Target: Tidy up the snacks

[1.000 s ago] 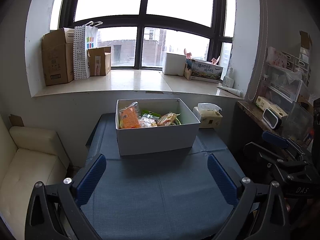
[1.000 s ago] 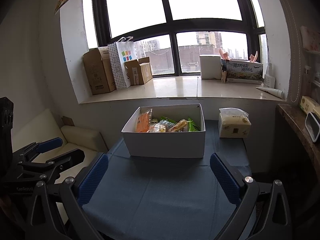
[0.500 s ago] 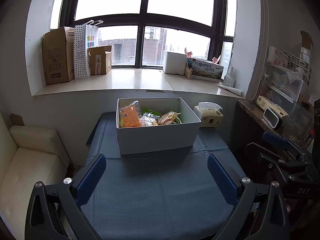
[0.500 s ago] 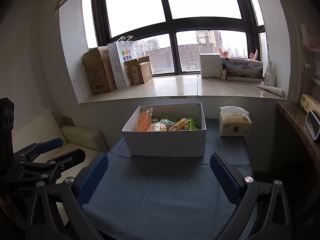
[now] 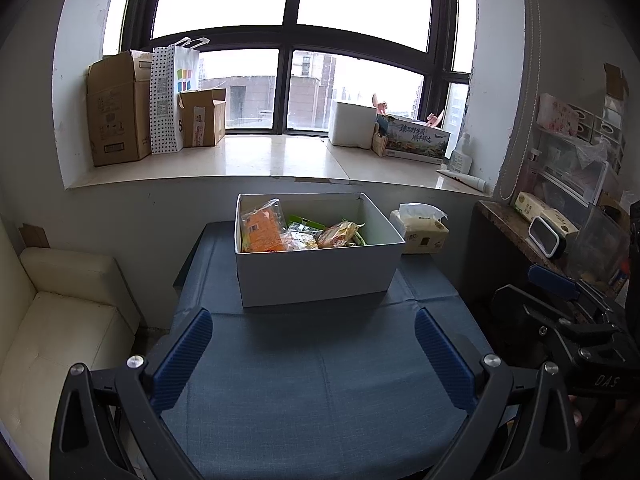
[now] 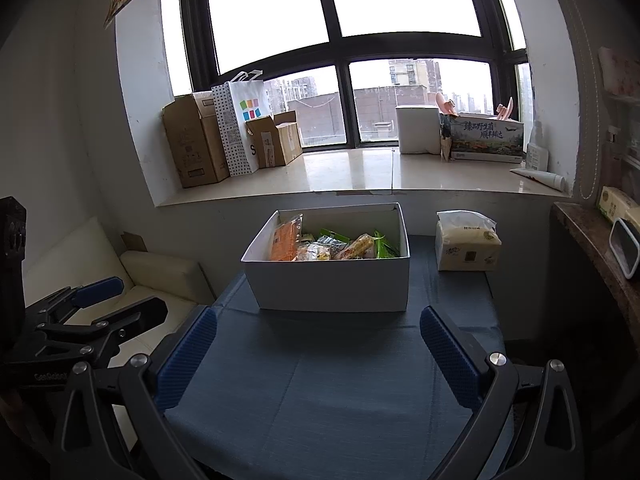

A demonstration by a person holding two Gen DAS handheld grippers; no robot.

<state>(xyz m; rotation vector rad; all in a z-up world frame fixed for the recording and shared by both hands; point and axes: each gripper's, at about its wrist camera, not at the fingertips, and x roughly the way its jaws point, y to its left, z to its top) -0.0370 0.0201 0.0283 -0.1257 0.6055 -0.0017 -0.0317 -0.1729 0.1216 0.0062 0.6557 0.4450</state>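
Left wrist view: a white box (image 5: 316, 268) is seen on the blue tabletop (image 5: 320, 380), near its far edge. It is open on top and filled with snack packets (image 5: 298, 234), one orange (image 5: 262, 230), some green. A tissue pack (image 5: 424, 230) is placed just beside it. The left hand-held gripper (image 5: 314, 354) and the right hand-held gripper (image 6: 318, 354) are held wide apart, nothing between the fingers

Lived-in home room, cream sofa (image 5: 60, 320) beside cloth-covered counter (image 5: 320, 380), cardboard boxes (image 5: 116, 108) and shopping bag (image 5: 172, 96) along wide windowsill (image 5: 260, 160), tissue pack (image 5: 422, 228), city buildings outside.
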